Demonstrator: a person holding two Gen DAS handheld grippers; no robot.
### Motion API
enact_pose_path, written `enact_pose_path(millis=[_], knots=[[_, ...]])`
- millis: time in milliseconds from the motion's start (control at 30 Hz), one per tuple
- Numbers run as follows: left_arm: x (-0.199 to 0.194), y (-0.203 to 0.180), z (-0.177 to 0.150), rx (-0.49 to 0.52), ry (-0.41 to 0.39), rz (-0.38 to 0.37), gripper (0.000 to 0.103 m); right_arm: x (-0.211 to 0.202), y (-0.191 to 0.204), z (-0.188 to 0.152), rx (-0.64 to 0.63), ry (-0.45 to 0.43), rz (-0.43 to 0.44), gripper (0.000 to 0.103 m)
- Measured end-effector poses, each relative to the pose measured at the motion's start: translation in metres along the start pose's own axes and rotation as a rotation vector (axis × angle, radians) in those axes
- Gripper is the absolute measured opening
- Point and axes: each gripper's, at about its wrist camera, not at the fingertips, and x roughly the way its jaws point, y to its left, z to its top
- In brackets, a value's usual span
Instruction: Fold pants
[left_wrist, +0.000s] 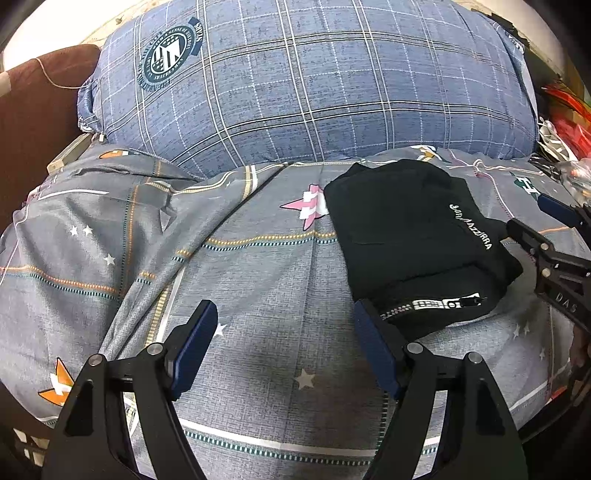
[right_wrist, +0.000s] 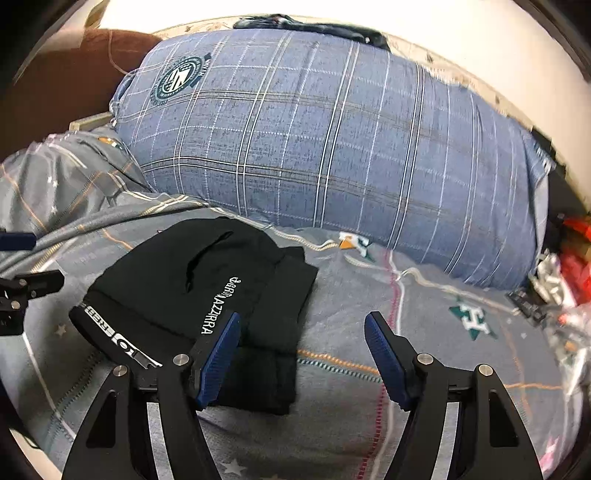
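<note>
Black pants (left_wrist: 413, 240) with white lettering and a zip lie folded into a compact rectangle on the grey patterned bedsheet (left_wrist: 258, 277); they also show in the right wrist view (right_wrist: 207, 295). My left gripper (left_wrist: 284, 347) is open and empty, hovering over the sheet just left of the pants. My right gripper (right_wrist: 303, 354) is open and empty, its left finger over the pants' near right edge. The right gripper also shows at the right edge of the left wrist view (left_wrist: 554, 236).
A large blue plaid pillow (left_wrist: 314, 85) lies behind the pants, also in the right wrist view (right_wrist: 332, 140). A brown cushion (left_wrist: 33, 110) sits at the far left. Red and mixed clutter (right_wrist: 569, 266) lies off the bed's right side.
</note>
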Motion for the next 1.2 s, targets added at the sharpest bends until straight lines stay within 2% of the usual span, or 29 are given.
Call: enact_pose_path(millis=[167, 267, 300, 400, 533, 700, 800, 867, 967, 1067, 1133, 1200], knots=[[0.005, 0.012, -0.001, -0.033, 0.011, 0.010, 0.076, 0.004, -0.025, -0.002, 0.104, 0.022, 0.019, 0.071], [0.014, 0.018, 0.000, -0.066, 0.042, -0.008, 0.080, 0.009, -0.046, -0.006, 0.217, 0.048, 0.086, 0.072], [0.017, 0.019, 0.001, -0.078, 0.052, -0.025, 0.080, 0.011, -0.051, -0.007, 0.242, 0.058, 0.110, 0.072], [0.023, 0.017, 0.008, -0.095, 0.064, -0.078, 0.080, 0.025, -0.065, -0.012, 0.367, 0.111, 0.258, 0.074], [0.035, 0.010, 0.020, -0.118, 0.103, -0.204, 0.080, 0.046, -0.072, -0.015, 0.483, 0.158, 0.374, 0.075], [0.049, 0.007, 0.032, -0.179, 0.141, -0.279, 0.081, 0.074, -0.064, -0.015, 0.525, 0.210, 0.429, 0.076], [0.048, 0.006, 0.035, -0.199, 0.142, -0.269, 0.081, 0.083, -0.062, -0.013, 0.539, 0.222, 0.428, 0.076], [0.046, 0.003, 0.036, -0.183, 0.128, -0.264, 0.081, 0.083, -0.062, -0.012, 0.536, 0.222, 0.427, 0.077], [0.053, -0.004, 0.035, -0.157, 0.149, -0.282, 0.081, 0.090, -0.058, -0.014, 0.544, 0.252, 0.459, 0.079], [0.063, -0.007, 0.035, -0.175, 0.180, -0.346, 0.081, 0.094, -0.059, -0.017, 0.579, 0.250, 0.487, 0.079], [0.072, -0.010, 0.033, -0.194, 0.223, -0.417, 0.081, 0.095, -0.059, -0.017, 0.585, 0.247, 0.511, 0.080], [0.076, -0.010, 0.031, -0.223, 0.244, -0.464, 0.081, 0.096, -0.056, -0.018, 0.598, 0.245, 0.549, 0.075]])
